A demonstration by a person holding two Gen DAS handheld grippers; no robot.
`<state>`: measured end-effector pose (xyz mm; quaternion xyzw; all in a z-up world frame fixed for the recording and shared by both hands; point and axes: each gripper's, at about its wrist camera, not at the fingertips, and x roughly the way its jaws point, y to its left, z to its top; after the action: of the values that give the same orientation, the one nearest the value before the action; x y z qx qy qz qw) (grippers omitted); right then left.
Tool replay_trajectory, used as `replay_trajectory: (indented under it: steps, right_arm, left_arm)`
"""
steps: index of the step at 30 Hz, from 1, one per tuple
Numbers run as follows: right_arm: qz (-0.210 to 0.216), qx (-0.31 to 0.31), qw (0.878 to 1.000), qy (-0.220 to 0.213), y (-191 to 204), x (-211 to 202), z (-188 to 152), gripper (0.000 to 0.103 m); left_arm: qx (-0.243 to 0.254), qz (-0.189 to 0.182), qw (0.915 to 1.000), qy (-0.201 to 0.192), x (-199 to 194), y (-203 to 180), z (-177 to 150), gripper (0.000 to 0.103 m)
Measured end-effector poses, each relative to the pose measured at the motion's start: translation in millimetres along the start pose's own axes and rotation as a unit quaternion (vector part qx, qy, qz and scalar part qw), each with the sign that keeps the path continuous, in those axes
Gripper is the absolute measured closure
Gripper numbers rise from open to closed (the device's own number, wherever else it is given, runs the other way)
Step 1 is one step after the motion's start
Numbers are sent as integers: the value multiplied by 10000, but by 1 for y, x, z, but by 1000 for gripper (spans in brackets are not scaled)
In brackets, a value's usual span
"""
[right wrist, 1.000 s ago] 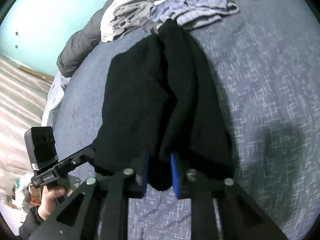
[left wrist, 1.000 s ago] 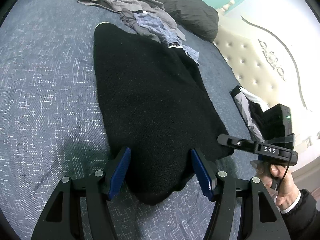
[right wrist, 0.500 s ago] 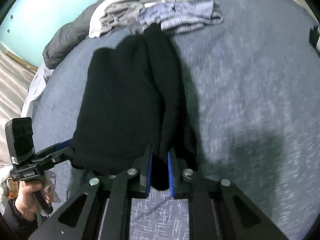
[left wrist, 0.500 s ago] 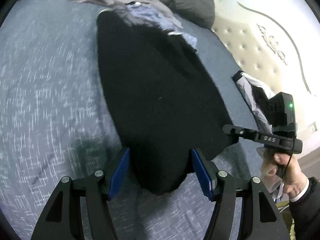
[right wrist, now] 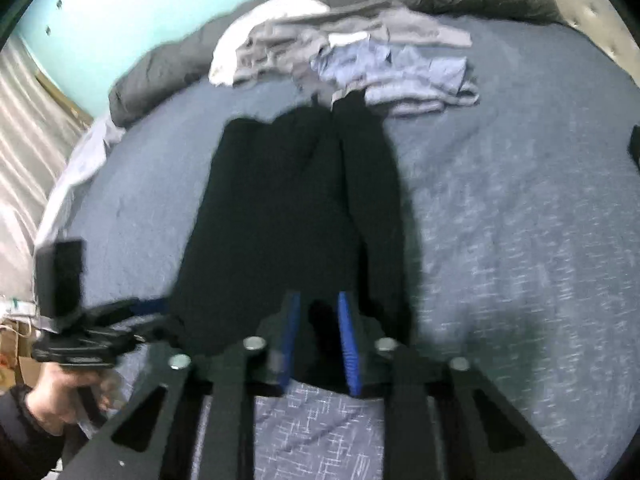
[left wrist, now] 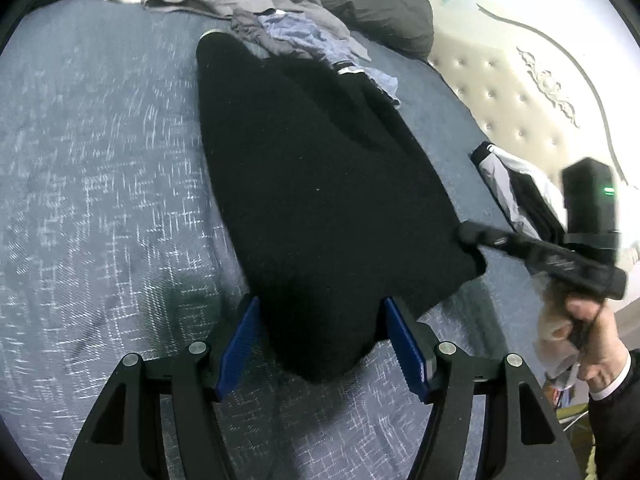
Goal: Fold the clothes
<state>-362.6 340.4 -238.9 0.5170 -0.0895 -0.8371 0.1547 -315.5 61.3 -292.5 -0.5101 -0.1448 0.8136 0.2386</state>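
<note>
A black knit garment [left wrist: 312, 184] lies lengthwise on the blue-grey bedspread [left wrist: 100, 200], with its near end raised and casting a shadow. In the left wrist view my left gripper [left wrist: 320, 302] holds the near left corner. A thick bunch of fabric fills the wide gap between its blue pads [left wrist: 244, 332]. My right gripper [right wrist: 319, 298] is shut on a fold at the garment's [right wrist: 288, 208] near right corner. Each gripper shows in the other's view: the right gripper [left wrist: 472, 240] at the garment's right corner, the left gripper [right wrist: 160, 312] at its left corner.
A heap of grey, white and pale blue clothes [left wrist: 256, 12] lies at the garment's far end, against a dark pillow [left wrist: 372, 8]. A black and white folded item [left wrist: 516, 184] rests by the tufted headboard [left wrist: 520, 92]. The bed's left edge drops to a striped floor [right wrist: 24, 152].
Both grippers kept their hold on the black garment. The right wrist view has rolled and drawn back, showing more of the bed. The garment now lies straighter and more stretched.
</note>
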Motion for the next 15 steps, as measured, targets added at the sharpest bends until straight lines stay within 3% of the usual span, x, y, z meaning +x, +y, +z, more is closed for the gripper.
replay_trajectory:
  steps: [4, 10, 15]
  right_arm:
    - [-236, 153, 9993, 251, -15, 23, -11, 99]
    - [-409, 148, 9985, 322, -19, 27, -12, 100]
    - [-452, 66, 9989, 120, -15, 10, -12, 100]
  left_arm:
    - [-74, -57, 9999, 131, 9, 6, -6, 35]
    - [-248, -173, 9995, 82, 9, 8, -10, 35]
    - [-298, -179, 9994, -17, 0, 13, -6, 35]
